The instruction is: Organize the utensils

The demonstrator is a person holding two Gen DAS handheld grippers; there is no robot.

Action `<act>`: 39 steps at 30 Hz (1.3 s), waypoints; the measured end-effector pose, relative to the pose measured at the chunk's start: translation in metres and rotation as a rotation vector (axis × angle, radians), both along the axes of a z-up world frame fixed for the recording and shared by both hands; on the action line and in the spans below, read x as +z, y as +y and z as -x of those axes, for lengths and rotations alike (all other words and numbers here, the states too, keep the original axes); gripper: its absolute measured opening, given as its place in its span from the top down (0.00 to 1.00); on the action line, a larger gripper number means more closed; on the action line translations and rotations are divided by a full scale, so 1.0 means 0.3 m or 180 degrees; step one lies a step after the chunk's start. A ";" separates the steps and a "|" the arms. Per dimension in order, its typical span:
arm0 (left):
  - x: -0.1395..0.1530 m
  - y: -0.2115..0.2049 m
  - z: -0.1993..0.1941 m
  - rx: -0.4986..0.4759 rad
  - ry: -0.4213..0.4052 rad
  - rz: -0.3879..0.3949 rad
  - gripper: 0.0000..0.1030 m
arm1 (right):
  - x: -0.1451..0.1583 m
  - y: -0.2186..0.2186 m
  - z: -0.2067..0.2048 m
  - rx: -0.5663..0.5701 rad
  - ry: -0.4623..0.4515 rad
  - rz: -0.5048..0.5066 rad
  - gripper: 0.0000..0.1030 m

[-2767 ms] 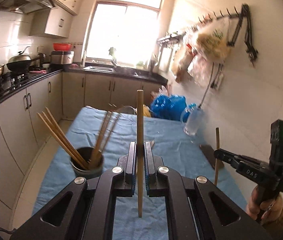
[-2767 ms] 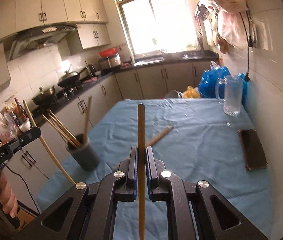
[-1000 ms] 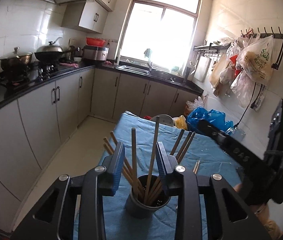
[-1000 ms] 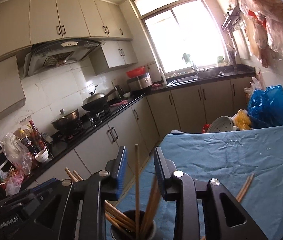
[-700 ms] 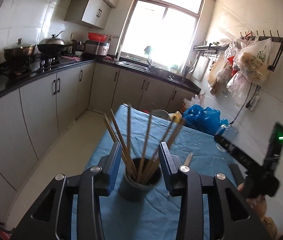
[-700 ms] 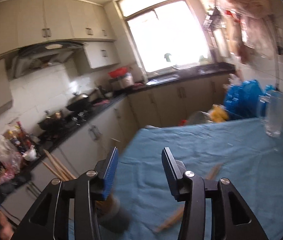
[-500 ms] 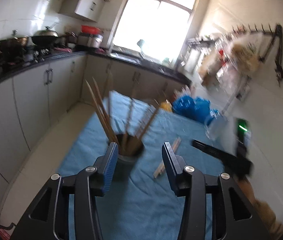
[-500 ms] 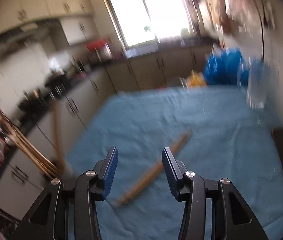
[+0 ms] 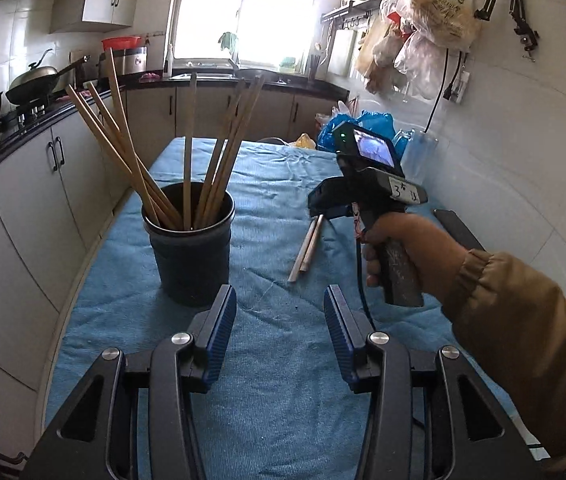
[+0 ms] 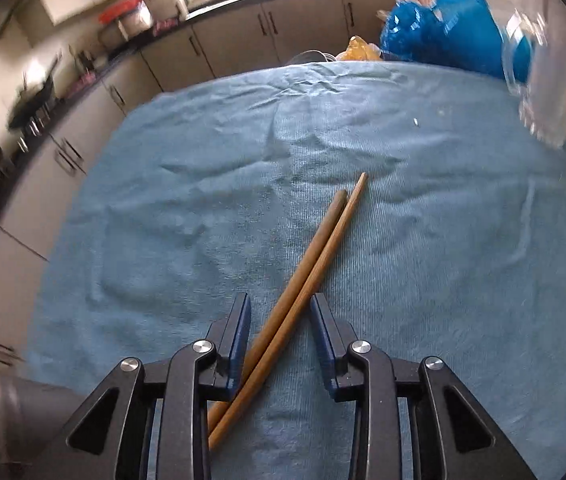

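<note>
Two chopsticks (image 10: 315, 264) lie side by side on the blue-clothed worktop (image 10: 443, 280), near the dark cup (image 9: 191, 256) of chopsticks. Descending, the right gripper (image 10: 281, 320) straddles them, jaws just closing but not yet pinching; both sticks could be caught, or one rolled aside. The left gripper (image 9: 279, 328) hangs spread, empty.

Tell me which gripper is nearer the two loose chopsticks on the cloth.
Right. The right gripper straddles the loose chopsticks, jaws either side. The left gripper hangs back, open, nearer the cup.
</note>
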State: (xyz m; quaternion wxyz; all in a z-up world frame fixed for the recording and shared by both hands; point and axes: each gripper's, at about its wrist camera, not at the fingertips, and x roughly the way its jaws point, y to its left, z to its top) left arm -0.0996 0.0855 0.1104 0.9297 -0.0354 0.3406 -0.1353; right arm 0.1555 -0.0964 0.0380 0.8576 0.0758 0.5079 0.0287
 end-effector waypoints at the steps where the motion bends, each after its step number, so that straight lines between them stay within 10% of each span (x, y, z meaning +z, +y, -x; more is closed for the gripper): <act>1: -0.002 0.002 -0.002 0.0006 0.0013 0.0005 0.57 | 0.003 0.013 0.003 0.0009 0.0037 0.0181 0.80; 14: -0.036 -0.022 0.036 -0.0062 0.0202 0.0119 0.57 | -0.008 -0.224 0.454 -0.0127 0.0285 -0.0259 0.86; 18: -0.029 -0.059 0.056 -0.0101 0.0223 0.0113 0.57 | -0.010 -0.274 0.567 0.0136 0.0189 -0.0655 0.71; 39: -0.045 -0.293 -0.013 -0.0342 0.0459 -0.0129 0.57 | -0.006 -0.376 0.597 0.0123 0.0076 0.0344 0.89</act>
